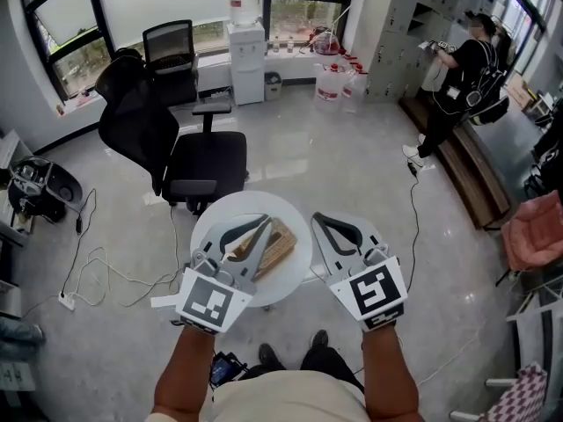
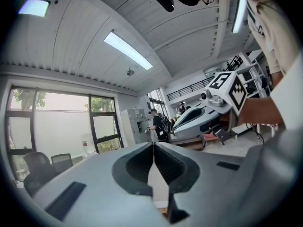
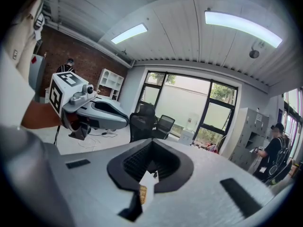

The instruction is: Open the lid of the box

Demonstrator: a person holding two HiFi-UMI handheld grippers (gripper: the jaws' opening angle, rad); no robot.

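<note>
A woven, tan box (image 1: 280, 243) lies on the small round white table (image 1: 227, 211) just below me. My left gripper (image 1: 266, 221) hovers over the box's left part, jaws shut with nothing between them. My right gripper (image 1: 317, 218) hangs to the right of the box over the table's right edge, also shut and empty. In the left gripper view the left gripper (image 2: 153, 148) points up into the room, and the right gripper (image 2: 176, 126) floats beside it. In the right gripper view the right gripper (image 3: 151, 144) shows a sliver of the box (image 3: 142, 193) below its jaws.
A black office chair (image 1: 180, 152) stands right behind the table, with a second chair (image 1: 169, 47) and a water dispenser (image 1: 246, 60) by the windows. A person (image 1: 459, 86) stands at the grey lockers far right. Cables (image 1: 88, 271) trail on the floor at left.
</note>
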